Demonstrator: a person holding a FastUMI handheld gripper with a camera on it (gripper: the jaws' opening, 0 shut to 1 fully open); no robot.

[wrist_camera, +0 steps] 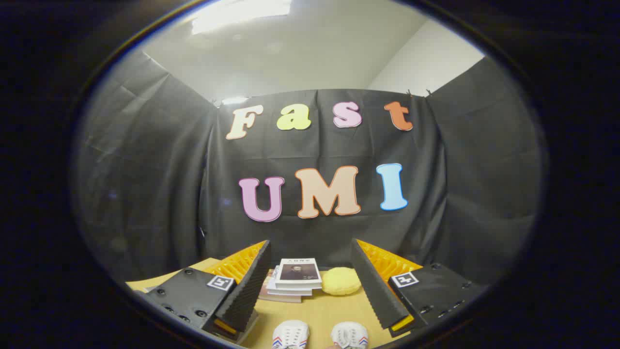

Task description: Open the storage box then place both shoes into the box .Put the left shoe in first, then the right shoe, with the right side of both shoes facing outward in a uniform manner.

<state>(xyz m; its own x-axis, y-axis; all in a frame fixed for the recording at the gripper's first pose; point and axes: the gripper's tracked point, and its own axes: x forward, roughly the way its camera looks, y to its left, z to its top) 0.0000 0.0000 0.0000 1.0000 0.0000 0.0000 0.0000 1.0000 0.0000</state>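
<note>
Evidently nothing is begun: the gripper (310,286) hangs open above both shoes (290,334), so finding the storage box comes first.

Your gripper (310,271) is held above the table (329,310) with its two fingers spread wide and nothing between them. Below the gap sit two shoes (319,335) side by side, toes pointing away from you. Beyond them, farther back on the table, lies a stack of books (294,278); a round cushion (341,281) lies just right of the stack, near it. The booth wall stands behind both.
</note>
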